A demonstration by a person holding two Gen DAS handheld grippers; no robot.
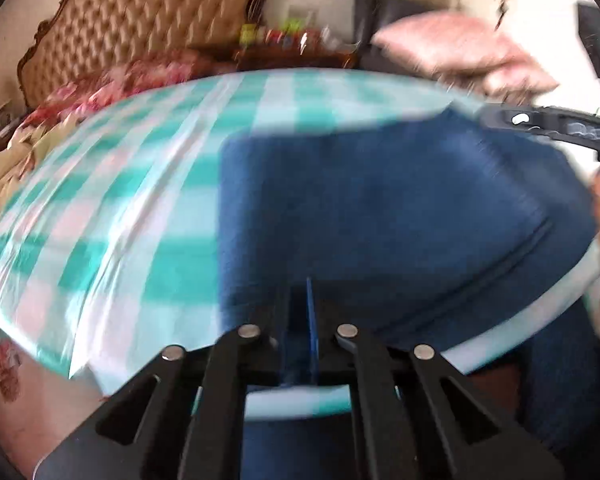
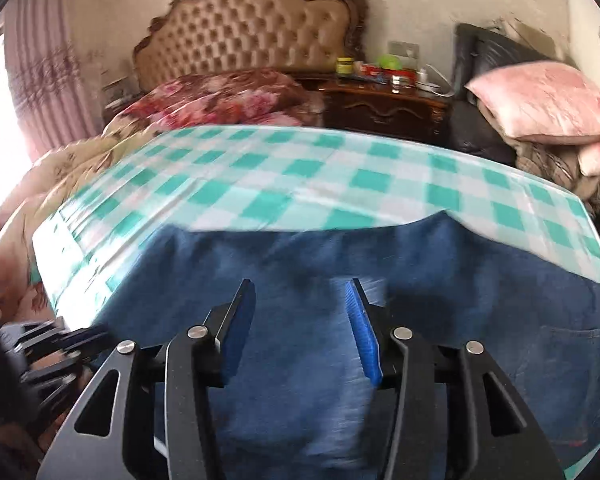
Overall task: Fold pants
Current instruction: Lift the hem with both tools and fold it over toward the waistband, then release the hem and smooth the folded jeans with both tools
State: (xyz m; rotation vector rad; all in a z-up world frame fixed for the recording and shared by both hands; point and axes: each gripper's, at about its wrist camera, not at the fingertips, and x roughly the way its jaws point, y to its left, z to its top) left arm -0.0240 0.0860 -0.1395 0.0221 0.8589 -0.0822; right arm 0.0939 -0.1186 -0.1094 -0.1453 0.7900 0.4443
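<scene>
Blue denim pants (image 1: pixel 380 208) lie on a green and white checked sheet (image 1: pixel 140 184) on the bed, hanging over its near edge. My left gripper (image 1: pixel 310 312) is shut, its blue pads pressed together over the near edge of the pants; whether cloth is between them I cannot tell. In the right wrist view the pants (image 2: pixel 320 264) spread below my right gripper (image 2: pixel 300 300), which is open with its blue pads (image 2: pixel 362 328) wide apart above the denim. The right gripper also shows in the left wrist view (image 1: pixel 560 128) at the far right. Both views are blurred.
A tufted headboard (image 2: pixel 252 28) and floral bedding (image 2: pixel 220 96) sit at the back. A dark nightstand (image 2: pixel 384 108) with small items stands right of it. Pink pillows (image 2: pixel 548 100) are piled at the right. A curtain (image 2: pixel 40 80) hangs at the left.
</scene>
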